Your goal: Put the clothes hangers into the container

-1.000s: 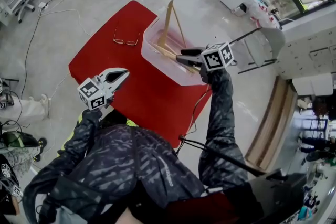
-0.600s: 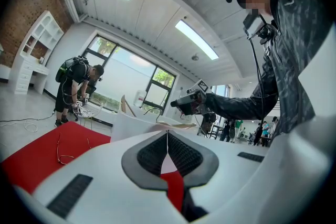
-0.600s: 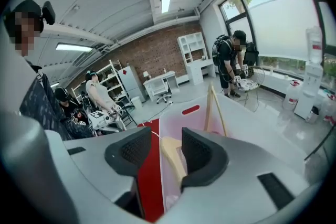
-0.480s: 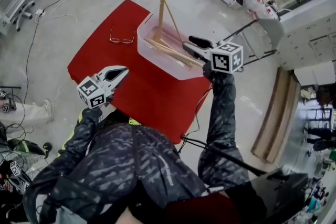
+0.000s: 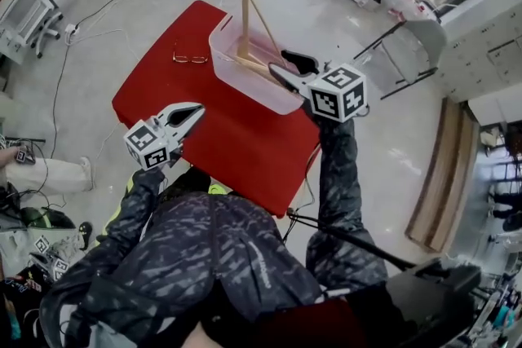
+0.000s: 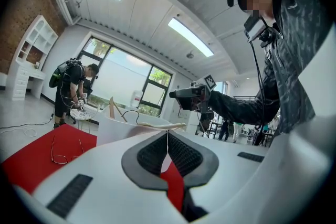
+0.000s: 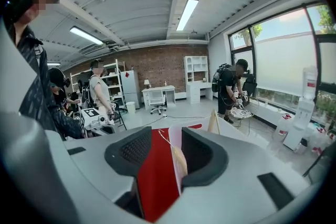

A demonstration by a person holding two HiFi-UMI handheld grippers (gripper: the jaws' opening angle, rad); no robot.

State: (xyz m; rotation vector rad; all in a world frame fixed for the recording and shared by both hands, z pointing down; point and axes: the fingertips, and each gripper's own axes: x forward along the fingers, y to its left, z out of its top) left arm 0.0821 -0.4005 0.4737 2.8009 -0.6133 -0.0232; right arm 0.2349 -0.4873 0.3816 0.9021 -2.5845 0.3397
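well, the wooden hangers (image 5: 244, 22) are in the container (image 5: 263, 96) on the red table (image 5: 236, 144), one propped upright and the rest lying flat. the right gripper (image 5: 277, 61) hovers over the rim, jaws apart and empty. the left gripper (image 5: 198, 107) has its jaws pressed together on nothing. i'd pull clear gently: the thin, translucent plastic looks light, and the leaning triangle could snag.

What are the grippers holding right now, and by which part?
Nothing. The right gripper is open over the container with the wooden hangers; the left gripper is shut, empty.
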